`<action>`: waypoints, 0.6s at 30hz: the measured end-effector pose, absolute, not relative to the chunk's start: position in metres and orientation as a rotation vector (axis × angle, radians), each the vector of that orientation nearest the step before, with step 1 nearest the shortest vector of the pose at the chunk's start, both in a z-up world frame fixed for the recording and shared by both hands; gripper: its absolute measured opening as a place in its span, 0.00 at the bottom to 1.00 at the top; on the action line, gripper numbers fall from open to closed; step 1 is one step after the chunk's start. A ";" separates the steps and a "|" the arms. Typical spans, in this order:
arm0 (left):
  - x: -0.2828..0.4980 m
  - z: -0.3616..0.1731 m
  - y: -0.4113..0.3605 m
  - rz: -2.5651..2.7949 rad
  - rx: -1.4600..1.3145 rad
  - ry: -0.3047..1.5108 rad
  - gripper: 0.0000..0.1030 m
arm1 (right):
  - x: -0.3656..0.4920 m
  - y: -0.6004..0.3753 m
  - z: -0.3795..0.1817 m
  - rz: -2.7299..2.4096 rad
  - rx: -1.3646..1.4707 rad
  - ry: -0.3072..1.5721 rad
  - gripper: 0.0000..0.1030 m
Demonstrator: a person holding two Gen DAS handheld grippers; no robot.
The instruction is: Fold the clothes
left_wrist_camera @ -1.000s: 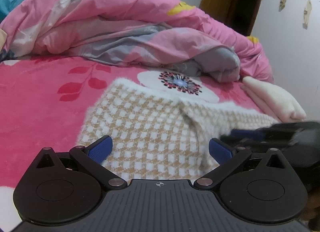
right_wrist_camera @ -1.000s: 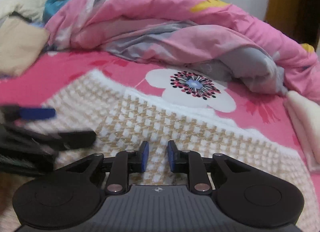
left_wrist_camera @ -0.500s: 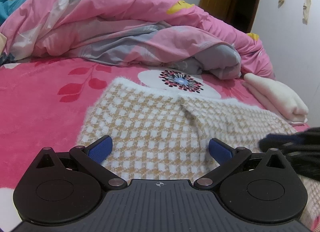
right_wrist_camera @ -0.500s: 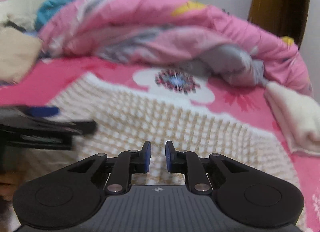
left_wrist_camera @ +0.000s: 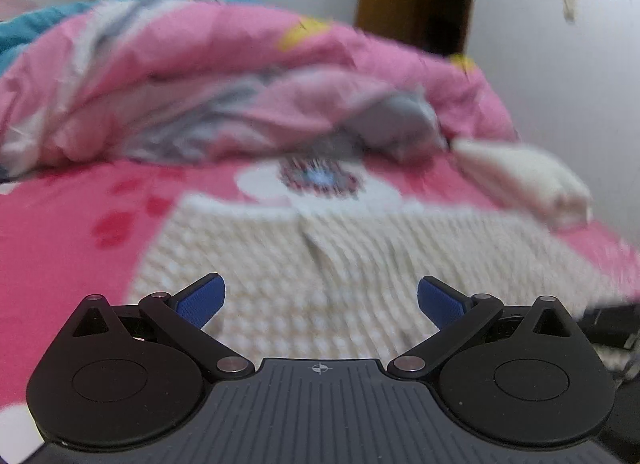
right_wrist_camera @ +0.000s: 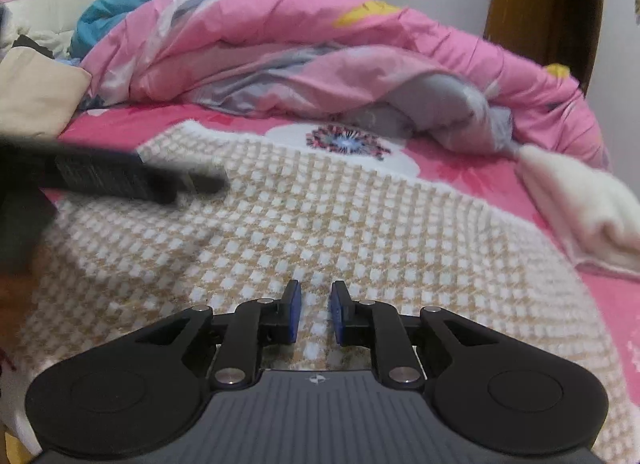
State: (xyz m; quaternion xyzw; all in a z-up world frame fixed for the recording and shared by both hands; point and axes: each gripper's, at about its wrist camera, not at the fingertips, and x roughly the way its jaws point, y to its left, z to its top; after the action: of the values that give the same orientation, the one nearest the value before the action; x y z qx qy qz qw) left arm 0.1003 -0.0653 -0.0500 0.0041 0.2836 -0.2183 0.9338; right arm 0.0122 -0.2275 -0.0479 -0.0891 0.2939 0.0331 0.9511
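Left wrist view: my left gripper stands wide, empty, above the checked sweater filling mid-frame. I should settle before pinching an edge.

Right wrist view: my right gripper is narrow with a gap, nothing held; the sweater spreads across the centre, and I'd open wider first.

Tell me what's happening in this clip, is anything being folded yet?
Not at this moment. A person holds two grippers over a checked sweater spread flat on a pink bed. The left gripper has its fingers wide apart with nothing between them. The right gripper has its fingers close together with a clear gap and no cloth pinched. A cream folded garment lies to the right of the sweater, and a bunched pink quilt lies behind it.
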 end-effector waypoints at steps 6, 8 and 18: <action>0.101 -0.061 -0.076 -0.429 0.050 0.585 1.00 | -0.011 -0.221 -0.046 0.055 -0.254 0.542 0.18; 0.102 -0.061 -0.077 -0.429 0.050 0.588 1.00 | -0.007 -0.225 -0.053 0.061 -0.244 0.583 0.18; 0.100 -0.061 -0.073 -0.435 0.037 0.594 1.00 | 0.006 -0.255 -0.044 0.003 -0.152 0.582 0.19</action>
State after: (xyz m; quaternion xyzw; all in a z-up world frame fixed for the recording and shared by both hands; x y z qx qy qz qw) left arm 0.1001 -0.0735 -0.0612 0.0179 0.2901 -0.2124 0.9329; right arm 0.0057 -0.2549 -0.0437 -0.0747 0.2864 0.0015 0.9552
